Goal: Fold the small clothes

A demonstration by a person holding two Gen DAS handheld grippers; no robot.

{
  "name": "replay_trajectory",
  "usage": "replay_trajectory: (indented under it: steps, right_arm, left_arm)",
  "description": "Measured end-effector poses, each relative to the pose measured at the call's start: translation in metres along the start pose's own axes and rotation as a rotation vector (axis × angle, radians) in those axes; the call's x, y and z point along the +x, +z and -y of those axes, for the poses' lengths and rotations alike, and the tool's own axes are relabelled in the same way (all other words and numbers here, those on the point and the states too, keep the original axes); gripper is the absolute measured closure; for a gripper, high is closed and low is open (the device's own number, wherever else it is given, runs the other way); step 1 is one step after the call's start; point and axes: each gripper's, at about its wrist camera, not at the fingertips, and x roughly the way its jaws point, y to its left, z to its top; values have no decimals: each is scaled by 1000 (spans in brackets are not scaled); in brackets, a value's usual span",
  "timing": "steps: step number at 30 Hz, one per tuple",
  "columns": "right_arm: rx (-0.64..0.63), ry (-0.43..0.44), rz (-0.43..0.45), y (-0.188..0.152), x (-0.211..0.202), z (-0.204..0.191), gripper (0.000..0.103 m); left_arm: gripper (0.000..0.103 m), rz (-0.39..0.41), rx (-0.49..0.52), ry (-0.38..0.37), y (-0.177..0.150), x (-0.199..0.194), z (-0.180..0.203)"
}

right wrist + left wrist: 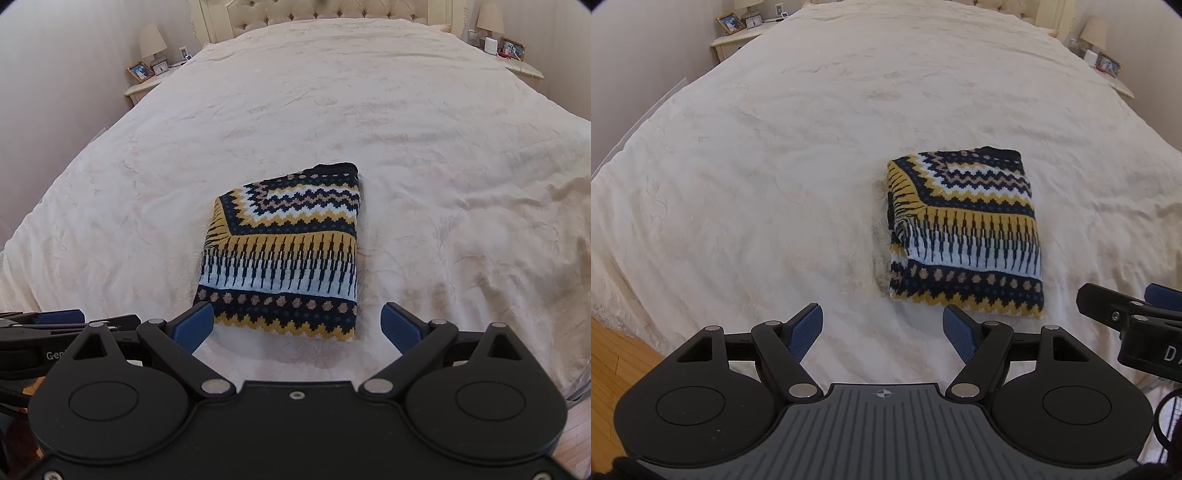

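A small knitted garment (964,232) in navy, yellow and white zigzag bands lies folded into a neat rectangle on the cream bedspread (775,155). My left gripper (882,332) hovers open just short of its near left corner, nothing between the blue pads. In the right wrist view the same folded garment (284,258) lies straight ahead, and my right gripper (297,326) stands open just in front of its near edge, holding nothing. The right gripper's fingers also show at the right edge of the left wrist view, and the left gripper's at the left edge of the right wrist view.
The bed fills both views, with a tufted headboard (325,13) at the far end. Nightstands with lamps and framed photos stand at both sides, left nightstand (142,86) and right nightstand (524,70). Wooden floor (613,369) shows at the near left.
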Motion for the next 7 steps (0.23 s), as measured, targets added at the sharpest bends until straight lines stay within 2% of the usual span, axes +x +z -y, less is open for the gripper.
replay_trajectory:
  steps: [7]
  right_arm:
    - [1, 1, 1, -1, -2, -1, 6]
  left_arm:
    - [32, -3, -2, -1, -2, -2, 0]
